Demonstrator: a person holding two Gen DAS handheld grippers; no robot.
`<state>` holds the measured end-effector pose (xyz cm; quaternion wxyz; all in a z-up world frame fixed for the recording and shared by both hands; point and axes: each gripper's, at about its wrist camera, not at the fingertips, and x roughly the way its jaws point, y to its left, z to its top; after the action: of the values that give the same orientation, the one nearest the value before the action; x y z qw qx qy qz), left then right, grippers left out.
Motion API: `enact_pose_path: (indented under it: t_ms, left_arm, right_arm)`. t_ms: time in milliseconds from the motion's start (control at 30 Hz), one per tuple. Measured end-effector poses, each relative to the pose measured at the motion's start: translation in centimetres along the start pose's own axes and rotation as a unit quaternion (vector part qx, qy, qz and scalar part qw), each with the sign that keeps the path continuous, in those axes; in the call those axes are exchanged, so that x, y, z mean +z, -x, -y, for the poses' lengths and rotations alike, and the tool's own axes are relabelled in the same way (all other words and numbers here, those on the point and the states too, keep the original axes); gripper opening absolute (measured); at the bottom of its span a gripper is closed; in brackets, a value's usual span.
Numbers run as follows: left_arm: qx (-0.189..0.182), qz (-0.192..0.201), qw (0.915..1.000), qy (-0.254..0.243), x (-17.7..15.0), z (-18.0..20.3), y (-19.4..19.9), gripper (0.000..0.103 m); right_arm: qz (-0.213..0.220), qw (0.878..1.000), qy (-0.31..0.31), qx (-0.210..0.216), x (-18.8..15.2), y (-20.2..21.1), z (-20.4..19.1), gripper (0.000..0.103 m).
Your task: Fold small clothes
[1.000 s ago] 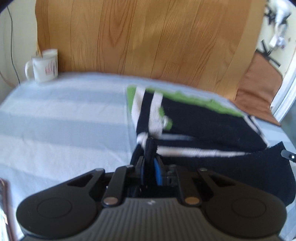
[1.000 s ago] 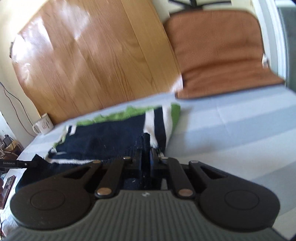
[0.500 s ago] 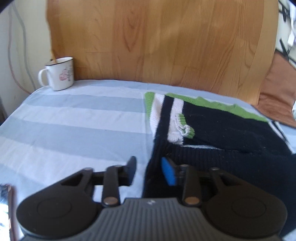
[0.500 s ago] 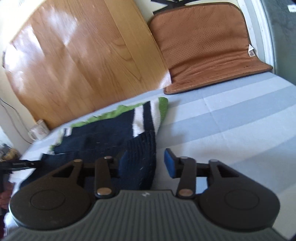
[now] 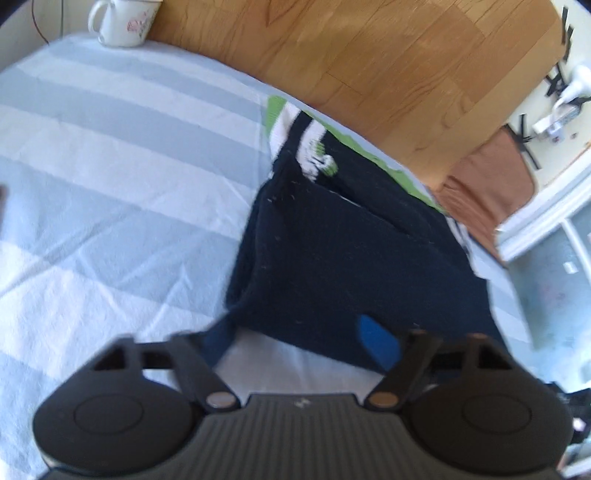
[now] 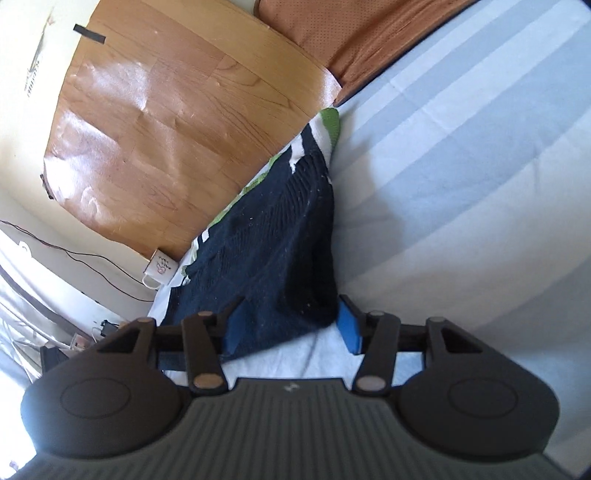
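A small navy knit sweater [image 5: 343,251] with white and green stripes lies folded on the blue-and-white striped sheet [image 5: 110,192]. My left gripper [image 5: 295,343] is open, its fingers straddling the sweater's near left corner. The sweater also shows in the right wrist view [image 6: 273,251]. My right gripper [image 6: 291,325] is open, its blue pads [image 6: 349,328] on either side of the sweater's near right corner. Neither gripper holds the cloth.
A white mug [image 5: 123,22] stands at the far left by the wooden board [image 5: 369,62]; it also shows in the right wrist view [image 6: 160,271]. A brown cushion [image 6: 354,33] leans at the far right. The sheet's edge drops to the floor [image 5: 554,280] on the right.
Both grippers, shut on the sweater's edge a second ago, have let go and opened wide. Both have tilted and drawn back to the near corners of the folded sweater.
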<state>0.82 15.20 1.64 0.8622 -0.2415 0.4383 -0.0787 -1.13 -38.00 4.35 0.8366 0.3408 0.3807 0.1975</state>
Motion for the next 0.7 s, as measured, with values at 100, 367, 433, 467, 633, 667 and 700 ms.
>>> enact_pose_path:
  t_ms: [100,367,433,467,633,667,700]
  left_arm:
    - [-0.006,-0.025,0.9993,0.028,-0.1,-0.1,-1.0,0.010]
    - [-0.012,-0.004,0.9998,0.015,-1.6,1.0,3.3,0.009]
    - [-0.004,-0.009,0.9999,0.007,-2.4,1.0,4.0,0.009]
    - [-0.001,-0.013,0.9999,0.008,-2.8,0.9,4.2,0.009]
    - [0.005,-0.030,0.9991,0.030,-5.2,-0.6,3.8,0.009]
    - [0.009,-0.033,0.9988,0.034,-5.6,-0.9,3.5,0.009]
    - [0.004,-0.029,0.9988,0.040,-5.7,-1.3,3.2,0.010]
  right_arm:
    - [-0.008,1.000,0.014,-0.021,0.4,-0.3,-0.6,0.019]
    - [0.012,0.996,0.077,-0.048,0.6,3.5,-2.7,0.016]
    - [0.007,0.995,0.082,-0.048,-0.1,4.0,-2.7,0.016]
    - [0.005,0.995,0.085,-0.051,-0.5,4.3,-2.7,0.016]
    - [-0.012,0.995,0.062,-0.075,-2.1,3.5,-0.3,0.016]
    - [-0.017,0.995,0.057,-0.079,-2.2,2.8,0.0,0.016]
    - [-0.009,0.995,0.061,-0.074,-2.3,2.7,0.0,0.017]
